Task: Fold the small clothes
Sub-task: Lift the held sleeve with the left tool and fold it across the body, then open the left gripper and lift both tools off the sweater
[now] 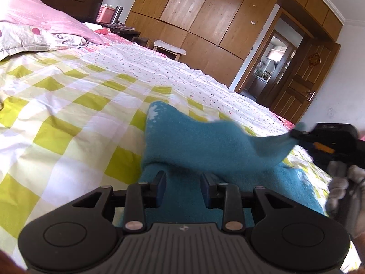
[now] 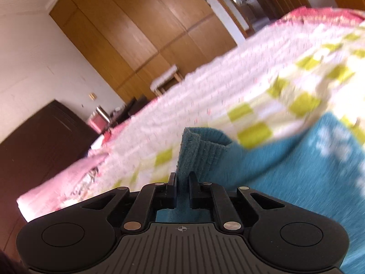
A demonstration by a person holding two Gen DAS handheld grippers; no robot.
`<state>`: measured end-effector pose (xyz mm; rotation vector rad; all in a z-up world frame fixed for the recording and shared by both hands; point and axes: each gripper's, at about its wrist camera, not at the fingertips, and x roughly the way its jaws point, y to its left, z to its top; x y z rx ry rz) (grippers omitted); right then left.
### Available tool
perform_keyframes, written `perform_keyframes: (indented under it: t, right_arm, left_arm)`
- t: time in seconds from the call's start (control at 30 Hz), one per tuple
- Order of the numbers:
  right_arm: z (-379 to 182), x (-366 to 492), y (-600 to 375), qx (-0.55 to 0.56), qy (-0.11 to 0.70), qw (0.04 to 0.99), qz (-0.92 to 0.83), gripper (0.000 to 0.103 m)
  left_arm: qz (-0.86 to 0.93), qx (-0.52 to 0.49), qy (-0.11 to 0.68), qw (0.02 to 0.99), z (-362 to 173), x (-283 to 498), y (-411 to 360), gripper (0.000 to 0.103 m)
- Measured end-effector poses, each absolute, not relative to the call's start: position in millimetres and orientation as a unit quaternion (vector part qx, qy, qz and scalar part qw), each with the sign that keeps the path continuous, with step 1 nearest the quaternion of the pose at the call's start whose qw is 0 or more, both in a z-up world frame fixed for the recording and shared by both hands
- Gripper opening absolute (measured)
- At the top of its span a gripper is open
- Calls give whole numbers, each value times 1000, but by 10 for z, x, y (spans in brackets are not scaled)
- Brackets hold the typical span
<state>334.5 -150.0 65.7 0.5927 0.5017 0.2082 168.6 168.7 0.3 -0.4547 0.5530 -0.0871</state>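
A teal knitted garment [image 1: 205,141] lies on the checked bedspread [image 1: 68,114], partly lifted. My left gripper [image 1: 183,178] hovers just above its near part, fingers apart and empty. My right gripper [image 1: 296,134] shows at the right edge of the left wrist view, pinching a corner of the garment and pulling it up into a stretched flap. In the right wrist view the right gripper [image 2: 182,180] is shut on a ribbed edge of the teal garment [image 2: 203,148], which sticks up between the fingers. That view is blurred.
The bed has a yellow-green checked cover and a floral quilt [image 1: 171,68] beyond. Pink pillows [image 1: 41,16] lie at the far left. A wooden wardrobe [image 1: 194,16], a small stool [image 1: 170,48] and an open door [image 1: 273,64] stand behind the bed.
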Motion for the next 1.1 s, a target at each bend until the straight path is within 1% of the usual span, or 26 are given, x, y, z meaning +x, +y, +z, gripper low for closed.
perform_keyframes:
  t: [0.07,0.1,0.2,0.23,0.27,0.3,0.33,0.37,0.47,0.67,0.83,1.0,1.03,1.1]
  right_arm:
    - [715,3254,-1649,282,229,926,98,10]
    - [686,3220,-1700,275,232,929,91,10]
    - [432,3164,-1761,240,269,931,63,10]
    - [305,3147,-1773,242,287,925,56,10]
    - [200,3140,-1793,247,302,919,52,11]
    - [87,3116,-1808,256,314,913,46,12]
    - [22,3096,-1836,267,316,909,45,14]
    - [2,3079,-1861,277,313,907,49,15]
    - [70,3051,-1897,283,309,906,51,16]
    - [252,2867,-1876,235,286,928,50,18]
    - [321,2868,-1884,226,281,932,38,19]
    - [312,2930,-1938,224,290,930,30,20]
    - [307,2946,-1945,224,291,930,27,21]
    - [303,2970,-1956,223,290,930,21,27]
  left_arm:
    - [-44,-221,266,937,32,1747,1637,43]
    - [-45,-219,266,938,39,1796,1606,43]
    - [-43,-204,270,940,42,1958,1502,46]
    - [-42,-196,273,941,32,2011,1470,50]
    - [-40,-190,277,941,18,2055,1446,52]
    - [-39,-183,282,941,0,2092,1424,52]
    - [-37,-175,287,941,-12,2112,1407,52]
    - [-37,-165,291,942,-18,2114,1393,52]
    - [-38,-144,292,945,13,2059,1368,52]
    - [-38,-161,268,949,148,1925,1444,52]
    - [-35,-159,249,955,266,1983,1438,52]
    - [-33,-151,255,954,254,2115,1412,52]
    - [-33,-151,259,953,242,2135,1406,52]
    - [-34,-148,262,953,222,2140,1385,52]
